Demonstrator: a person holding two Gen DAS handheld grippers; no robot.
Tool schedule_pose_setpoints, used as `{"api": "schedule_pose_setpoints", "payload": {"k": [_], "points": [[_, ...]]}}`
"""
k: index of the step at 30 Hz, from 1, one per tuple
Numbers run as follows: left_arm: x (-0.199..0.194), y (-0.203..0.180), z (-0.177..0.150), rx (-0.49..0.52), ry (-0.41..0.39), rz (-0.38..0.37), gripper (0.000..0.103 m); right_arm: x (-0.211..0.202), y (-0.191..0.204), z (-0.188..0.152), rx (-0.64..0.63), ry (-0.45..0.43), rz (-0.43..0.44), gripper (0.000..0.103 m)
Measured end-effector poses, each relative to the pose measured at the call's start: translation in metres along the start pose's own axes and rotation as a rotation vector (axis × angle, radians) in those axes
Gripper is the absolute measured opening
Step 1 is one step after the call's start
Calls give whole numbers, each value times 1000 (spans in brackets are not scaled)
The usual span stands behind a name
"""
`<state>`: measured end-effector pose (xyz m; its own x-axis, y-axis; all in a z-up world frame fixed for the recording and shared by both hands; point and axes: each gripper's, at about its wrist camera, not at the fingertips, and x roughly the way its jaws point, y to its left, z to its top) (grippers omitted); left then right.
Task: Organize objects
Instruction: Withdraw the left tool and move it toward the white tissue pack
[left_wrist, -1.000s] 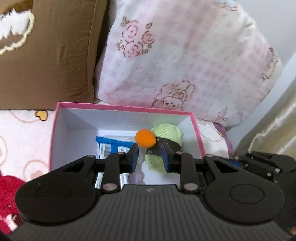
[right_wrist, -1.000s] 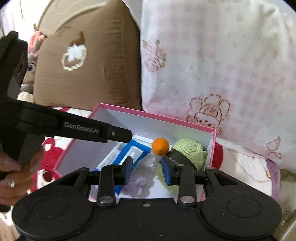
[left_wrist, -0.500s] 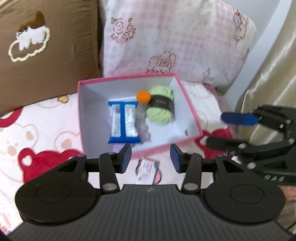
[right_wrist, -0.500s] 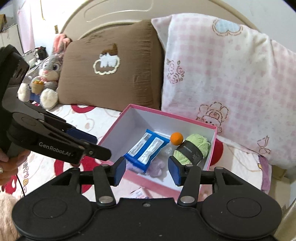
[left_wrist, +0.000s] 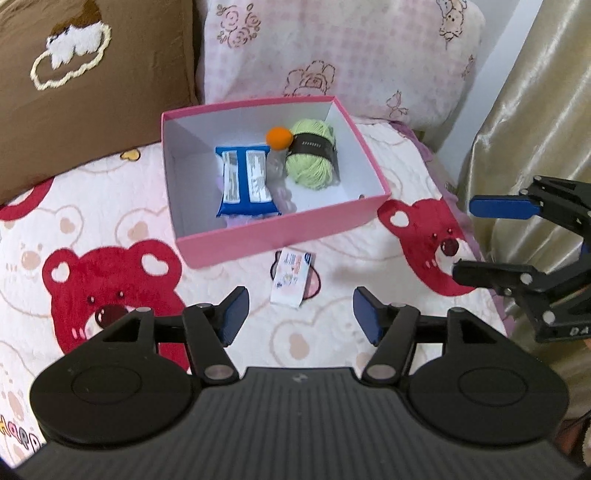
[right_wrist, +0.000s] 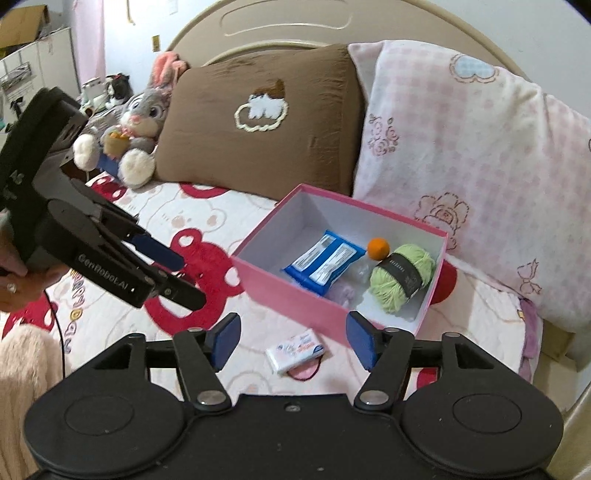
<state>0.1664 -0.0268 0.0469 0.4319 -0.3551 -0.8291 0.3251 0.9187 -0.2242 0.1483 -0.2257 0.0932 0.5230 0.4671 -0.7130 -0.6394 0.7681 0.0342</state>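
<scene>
A pink box (left_wrist: 280, 230) (right_wrist: 291, 295) sits on the bed. It holds a blue packet (left_wrist: 245, 181) (right_wrist: 325, 262), an orange ball (left_wrist: 279, 137) (right_wrist: 378, 248), green yarn (left_wrist: 312, 158) (right_wrist: 400, 277) and a small clear item (left_wrist: 275, 164). A small white tissue pack (left_wrist: 293, 282) (right_wrist: 295, 350) lies on the blanket in front of the box. My left gripper (left_wrist: 299, 319) (right_wrist: 177, 273) is open and empty, above the blanket near the pack. My right gripper (right_wrist: 291, 341) (left_wrist: 476, 236) is open and empty, just short of the pack.
A brown pillow (right_wrist: 258, 122) and a pink checked pillow (right_wrist: 461, 155) lean behind the box. A plush rabbit (right_wrist: 136, 125) sits at the far left. A gold curtain (left_wrist: 535, 110) hangs at the right bed edge. The blanket (left_wrist: 92, 221) has red bear prints.
Both grippers have pulled back from the box and opened wider. The orange ball, held over the box a second ago, now lies inside it. The tissue pack has come into view.
</scene>
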Motion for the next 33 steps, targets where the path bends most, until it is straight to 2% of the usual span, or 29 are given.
{"api": "schedule_pose_setpoints", "payload": {"k": [8,10,14,17,21,27,33], "points": [[13,11,-23,-44,27,1,62,13,16,-26,-33,20,9,73],[16,11,-28,-50,24,1,62,19,18,-31,-34,22,22,78],[24,13,-35,-77,0,-10,70,32,20,-39,-25,24,52,80],[35,15,-38,-102,0,-28,74,44,25,-46,-56,32,70,87],[54,16,-44,-125,1,-35,78,61,32,-54,-100,47,41,90],[80,19,-58,-165,-29,-21,86,90,32,-64,-144,57,11,90],[104,30,-70,-205,-63,-34,92,117,34,-71,-230,82,25,90]]}}
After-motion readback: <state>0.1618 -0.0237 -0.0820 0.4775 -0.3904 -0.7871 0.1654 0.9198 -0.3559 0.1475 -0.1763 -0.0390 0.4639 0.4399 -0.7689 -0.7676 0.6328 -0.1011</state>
